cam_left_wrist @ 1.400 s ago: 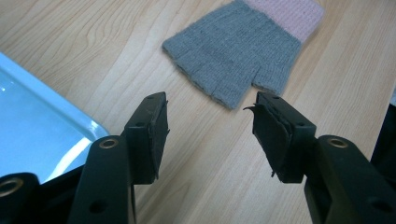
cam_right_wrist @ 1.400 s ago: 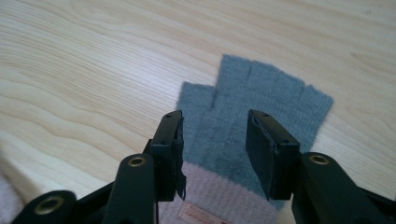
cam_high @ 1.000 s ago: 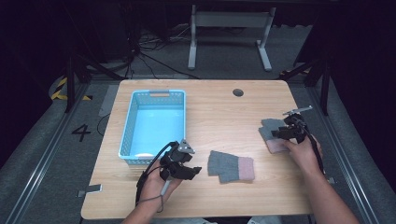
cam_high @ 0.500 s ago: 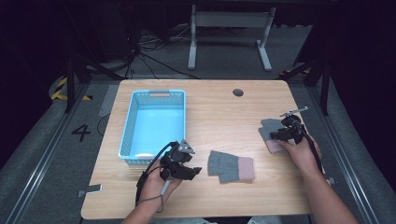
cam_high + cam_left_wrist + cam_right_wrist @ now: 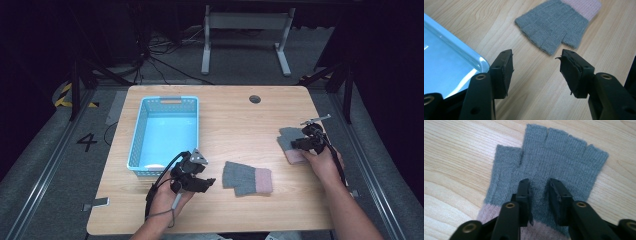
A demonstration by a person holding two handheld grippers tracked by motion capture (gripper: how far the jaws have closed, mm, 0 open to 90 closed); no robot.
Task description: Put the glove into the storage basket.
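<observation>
Two grey fingerless gloves with pink cuffs lie flat on the wooden table. One glove (image 5: 247,178) (image 5: 554,25) is in the middle near the front edge. My left gripper (image 5: 207,182) (image 5: 536,58) hovers just left of it, open, with nothing between its jaws. The other glove (image 5: 287,136) (image 5: 564,152) lies at the right. My right gripper (image 5: 298,144) (image 5: 539,186) rests tip-down on its palm. Its jaws have just been closing and now stand narrow, with a strip of flat grey knit still showing in the gap between the pads.
A light blue plastic basket (image 5: 135,145) (image 5: 456,50) stands at the table's left, close beside my left gripper. A round cable hole (image 5: 255,99) sits near the far edge. Bare wood lies between the basket and the right glove.
The right gripper's jaws look closer together over the right glove than before. Both hands and both gloves keep their places.
</observation>
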